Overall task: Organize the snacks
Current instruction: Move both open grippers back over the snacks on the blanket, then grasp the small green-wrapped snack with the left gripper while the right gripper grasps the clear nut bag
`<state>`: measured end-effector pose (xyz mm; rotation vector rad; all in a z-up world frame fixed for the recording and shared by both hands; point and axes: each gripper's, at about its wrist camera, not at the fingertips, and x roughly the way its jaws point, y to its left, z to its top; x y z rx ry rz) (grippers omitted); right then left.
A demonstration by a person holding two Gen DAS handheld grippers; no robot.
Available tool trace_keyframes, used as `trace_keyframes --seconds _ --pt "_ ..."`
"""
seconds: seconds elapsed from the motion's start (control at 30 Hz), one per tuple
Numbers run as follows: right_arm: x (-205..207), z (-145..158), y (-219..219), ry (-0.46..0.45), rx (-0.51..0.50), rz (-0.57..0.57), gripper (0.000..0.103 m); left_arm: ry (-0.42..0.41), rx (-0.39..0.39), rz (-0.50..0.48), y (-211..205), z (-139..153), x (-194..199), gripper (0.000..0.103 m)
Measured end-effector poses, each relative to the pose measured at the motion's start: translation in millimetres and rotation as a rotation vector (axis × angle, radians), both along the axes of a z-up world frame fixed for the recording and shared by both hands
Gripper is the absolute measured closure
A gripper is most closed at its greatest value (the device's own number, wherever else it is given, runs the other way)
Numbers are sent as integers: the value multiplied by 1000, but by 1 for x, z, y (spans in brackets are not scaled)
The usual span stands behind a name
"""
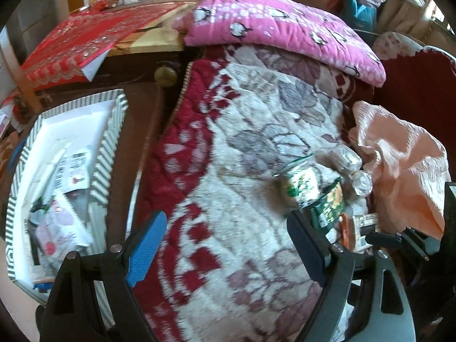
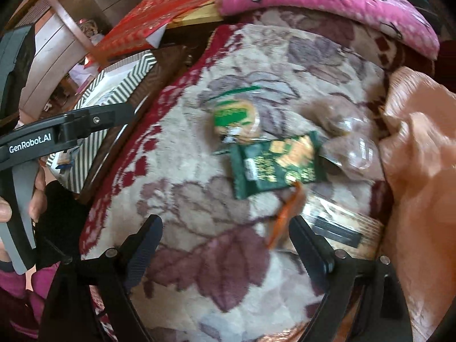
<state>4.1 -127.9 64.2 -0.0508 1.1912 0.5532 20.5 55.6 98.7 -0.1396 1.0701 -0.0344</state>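
Loose snacks lie on a floral blanket (image 2: 199, 199): a round green-and-white packet (image 2: 236, 119), a dark green packet (image 2: 276, 165), an orange packet (image 2: 287, 213), clear-wrapped pieces (image 2: 356, 148) and a brown packet with a black label (image 2: 336, 228). My right gripper (image 2: 226, 242) hangs open just in front of them, nothing between its fingers. My left gripper (image 1: 226, 245) is open too, over bare blanket, with the same pile (image 1: 316, 196) to its right. A striped box (image 1: 108, 154) at the left holds several packets (image 1: 65, 228).
A pink penguin-print quilt (image 1: 279, 25) lies folded behind the blanket, and a peach cloth (image 1: 404, 165) bunches up to the right of the snacks. A red cloth (image 1: 85, 37) covers a wooden surface behind the box. A hand (image 2: 37, 182) holds the left gripper's handle.
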Motion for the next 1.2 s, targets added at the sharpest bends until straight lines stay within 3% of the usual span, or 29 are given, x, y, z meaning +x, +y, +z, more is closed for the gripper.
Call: trace_keyframes --seconds 0.57,0.9,1.2 --pt "7 -3 -46 15 31 -93 10 82 -125 16 -53 -36 50 17" --pt "28 3 -69 9 31 -150 9 124 -152 39 -64 -53 72 17" --pt "51 3 -73 10 24 -157 9 155 -122 38 -66 -67 79 17"
